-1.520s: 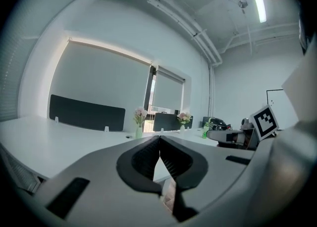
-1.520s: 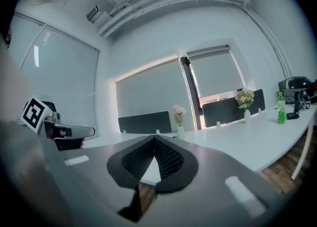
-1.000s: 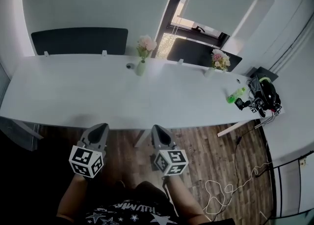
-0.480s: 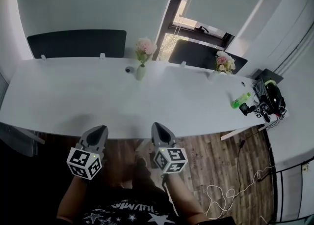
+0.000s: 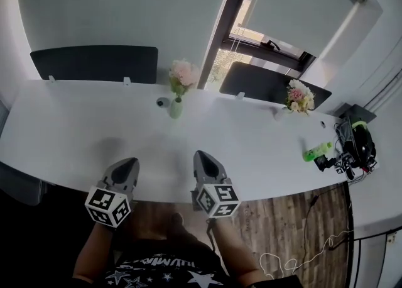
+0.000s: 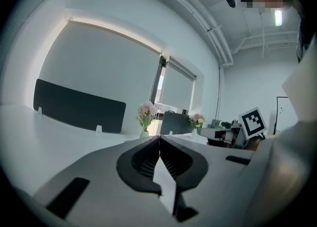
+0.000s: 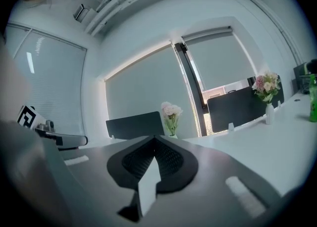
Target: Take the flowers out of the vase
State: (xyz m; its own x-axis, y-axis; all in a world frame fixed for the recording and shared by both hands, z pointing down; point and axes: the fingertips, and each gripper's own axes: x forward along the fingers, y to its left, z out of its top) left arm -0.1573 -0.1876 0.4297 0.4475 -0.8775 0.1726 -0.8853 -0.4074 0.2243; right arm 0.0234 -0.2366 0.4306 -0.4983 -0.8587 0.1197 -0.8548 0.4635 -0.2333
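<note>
Advancing with jaws clenched on nothing, the left claw (image 5: 127,166) and right claw (image 5: 204,158) have come from over the floor to the tabletop's (image 5: 63,123) near edge. Ahead, between them but well apart, the flowers (image 5: 183,73) stand in their vase (image 5: 176,108). The approach has begun, but no grasp yet.

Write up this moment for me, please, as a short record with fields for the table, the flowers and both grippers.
table: long, white
pink flowers: upright in pale vase, table's far side
second bouquet: further right along the far side
green bottle: near table's right end
left gripper: shut, empty, over near table edge
right gripper: shut, empty, over near table edge
task state: flowers not yet touched
</note>
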